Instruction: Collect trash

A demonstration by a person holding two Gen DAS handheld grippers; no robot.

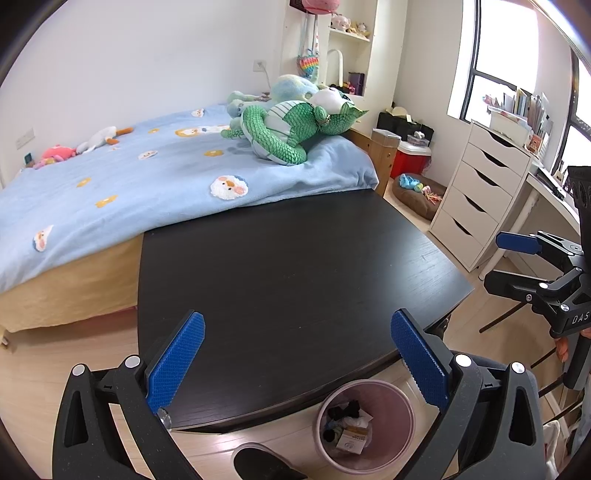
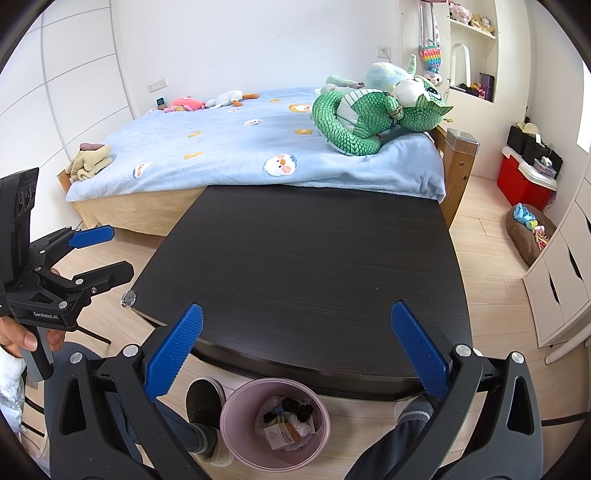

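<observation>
Dark table (image 2: 306, 266) abuts the bed (image 2: 236, 147); both claws (image 1: 297, 356) (image 2: 297, 354) gape over its near edge above the bin (image 2: 275, 424).

Home bedroom (likely a child's): bed (image 2: 236, 155) under blue duck-print blanket (image 1: 155, 173), green plush dragon (image 2: 369, 114), shelves of soft toys (image 1: 351, 26), white drawer unit (image 1: 480, 184) with 5 drawers.

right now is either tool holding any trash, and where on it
Nothing is held. The left tool and right tool are both open and empty above the black table.
</observation>
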